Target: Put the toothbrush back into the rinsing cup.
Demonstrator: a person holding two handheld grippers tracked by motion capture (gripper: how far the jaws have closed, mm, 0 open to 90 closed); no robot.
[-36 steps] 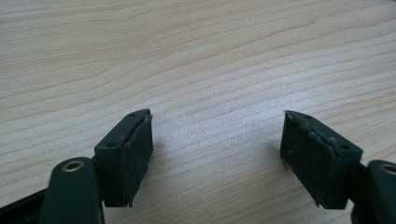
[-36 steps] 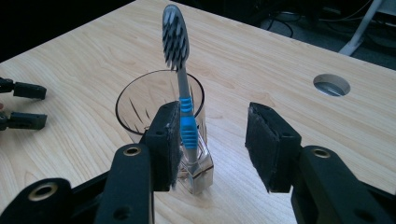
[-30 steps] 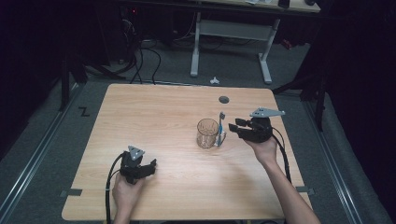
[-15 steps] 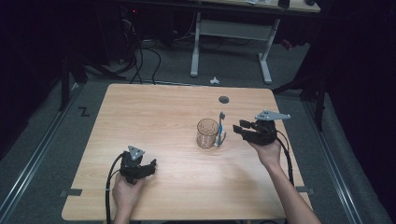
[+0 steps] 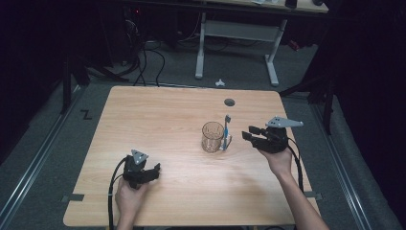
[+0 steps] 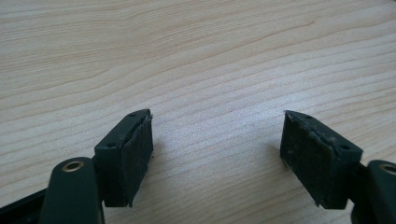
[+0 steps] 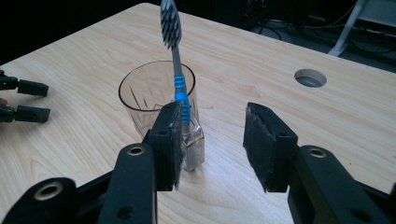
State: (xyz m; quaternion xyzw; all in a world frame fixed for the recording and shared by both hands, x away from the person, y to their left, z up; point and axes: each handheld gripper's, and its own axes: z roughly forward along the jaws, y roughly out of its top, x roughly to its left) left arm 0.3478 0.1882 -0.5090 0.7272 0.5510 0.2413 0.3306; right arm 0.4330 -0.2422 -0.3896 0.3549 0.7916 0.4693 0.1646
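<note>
A clear glass (image 5: 211, 137) (image 7: 149, 95) stands right of the table's middle. A grey and blue toothbrush (image 5: 226, 130) (image 7: 176, 65) stands upright in a small clear holder (image 7: 194, 147) on the side of the glass, bristles up. My right gripper (image 5: 248, 134) (image 7: 212, 144) hovers just right of the toothbrush and points at it, open, with nothing between its pads. My left gripper (image 5: 154, 171) (image 6: 217, 149) rests open on bare wood at the front left, far from the glass. In the right gripper view its jaw tips (image 7: 21, 100) show at the far left.
The wooden table (image 5: 158, 120) has a round cable hole (image 5: 229, 102) (image 7: 310, 77) behind the glass. Beyond the far edge stand a white desk frame (image 5: 234, 33) and floor cables (image 5: 143, 62). A small white object (image 5: 219, 83) lies on the floor there.
My right gripper has drawn back a little to the right, away from the toothbrush. The left gripper, glass and toothbrush have stayed put.
</note>
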